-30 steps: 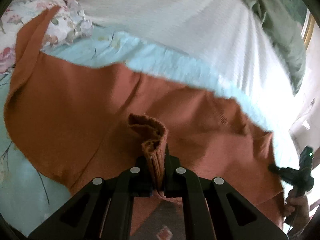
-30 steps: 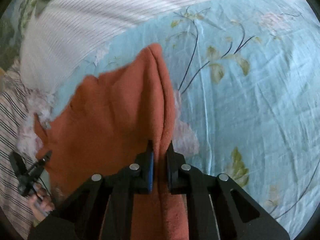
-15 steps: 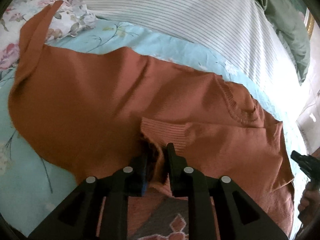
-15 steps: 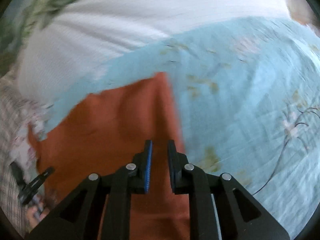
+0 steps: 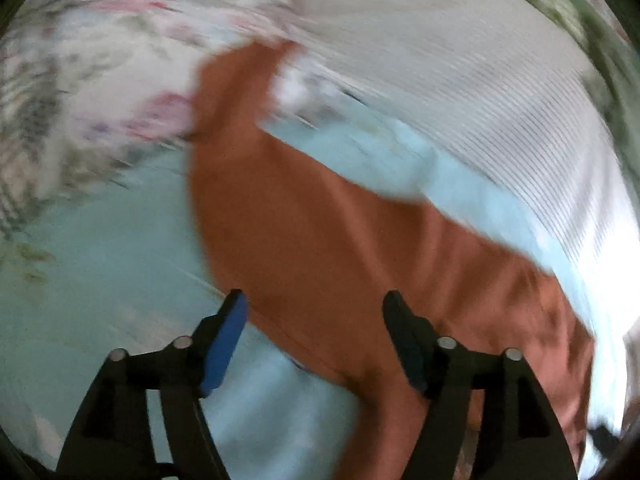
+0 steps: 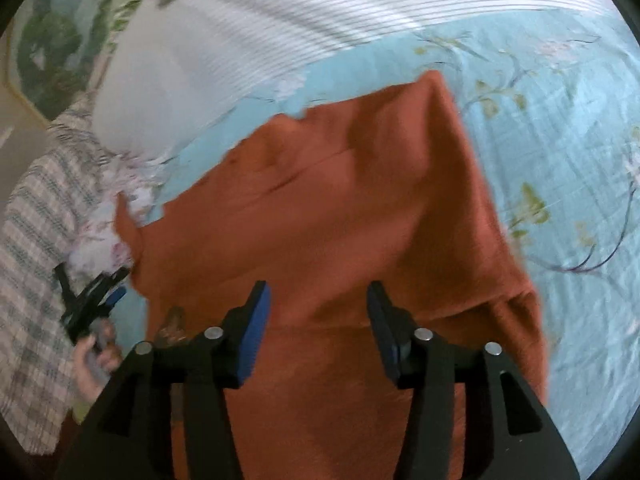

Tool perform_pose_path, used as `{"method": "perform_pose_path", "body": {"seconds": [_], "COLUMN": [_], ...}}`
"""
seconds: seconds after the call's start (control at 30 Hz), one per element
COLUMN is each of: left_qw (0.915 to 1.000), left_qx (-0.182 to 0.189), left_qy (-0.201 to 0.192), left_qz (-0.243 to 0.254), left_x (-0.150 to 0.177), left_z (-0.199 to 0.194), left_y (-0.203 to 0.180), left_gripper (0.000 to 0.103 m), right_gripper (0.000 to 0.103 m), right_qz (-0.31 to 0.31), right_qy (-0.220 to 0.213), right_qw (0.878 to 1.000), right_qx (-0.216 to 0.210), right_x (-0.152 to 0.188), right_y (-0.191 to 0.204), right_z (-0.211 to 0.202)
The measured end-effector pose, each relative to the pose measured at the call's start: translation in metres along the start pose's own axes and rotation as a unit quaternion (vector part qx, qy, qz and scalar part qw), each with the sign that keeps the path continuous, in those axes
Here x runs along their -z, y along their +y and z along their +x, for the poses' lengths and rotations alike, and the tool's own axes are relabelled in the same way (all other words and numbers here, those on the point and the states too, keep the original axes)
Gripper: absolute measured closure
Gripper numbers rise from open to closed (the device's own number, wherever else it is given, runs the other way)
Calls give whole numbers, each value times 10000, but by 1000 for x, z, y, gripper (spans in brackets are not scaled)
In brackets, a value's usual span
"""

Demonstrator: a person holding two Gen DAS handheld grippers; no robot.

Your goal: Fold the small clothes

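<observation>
A rust-orange knit sweater (image 5: pixel 340 248) lies spread on a light blue floral bedsheet (image 5: pixel 100 264). It also shows in the right wrist view (image 6: pixel 344 208), folded over on itself. My left gripper (image 5: pixel 314 320) is open and empty above the sweater's near edge; this view is blurred. My right gripper (image 6: pixel 318 308) is open and empty just above the sweater's middle. The left gripper (image 6: pixel 94 300) appears in the right wrist view at the sweater's left side, held by a hand.
A white striped pillow (image 6: pixel 280 20) lies behind the sweater, also in the left wrist view (image 5: pixel 500 92). A floral cloth (image 5: pixel 80 80) and a plaid cloth (image 6: pixel 36 240) lie at the left. Green-patterned fabric (image 6: pixel 52 40) is at the far back.
Both grippers have let go of the sweater and opened wide. The sweater now lies flat on the sheet. The left gripper has swung left, blurring its view.
</observation>
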State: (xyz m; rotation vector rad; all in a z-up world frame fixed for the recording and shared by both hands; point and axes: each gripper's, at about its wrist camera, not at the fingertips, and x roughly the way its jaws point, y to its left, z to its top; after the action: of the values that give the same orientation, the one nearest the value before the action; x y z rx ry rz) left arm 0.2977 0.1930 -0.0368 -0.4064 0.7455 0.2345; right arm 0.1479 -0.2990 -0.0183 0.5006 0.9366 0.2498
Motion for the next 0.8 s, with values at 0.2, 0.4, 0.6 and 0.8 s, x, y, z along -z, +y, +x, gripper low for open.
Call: {"method": "perform_pose_path", "body": {"seconds": [0.2,0.4,0.6,0.8], "left_qw": [9979,9898,9834,9955], "left_qx": [-578,-1309,-1737,-672], "left_qy": [-285,-260,-126,-530], "left_qz": [38,489,504,396], "left_x": [-64,-120,-158,-146], "left_z": [27,98,145,93], "left_y": [21,7,20,27], "left_gripper": [27,23,98,99], "right_gripper": [50,50,50,50], "right_qz": [-74,-67,-53,-6], "right_qy": [266,688,766,623], "right_qw": [9994,9973,9969,9975], "right_qx": [-213,-243,-178,-334], "right_x": [17,33,38,36], "right_y": [22,28,25,32], "right_z": [18,40,42,39]}}
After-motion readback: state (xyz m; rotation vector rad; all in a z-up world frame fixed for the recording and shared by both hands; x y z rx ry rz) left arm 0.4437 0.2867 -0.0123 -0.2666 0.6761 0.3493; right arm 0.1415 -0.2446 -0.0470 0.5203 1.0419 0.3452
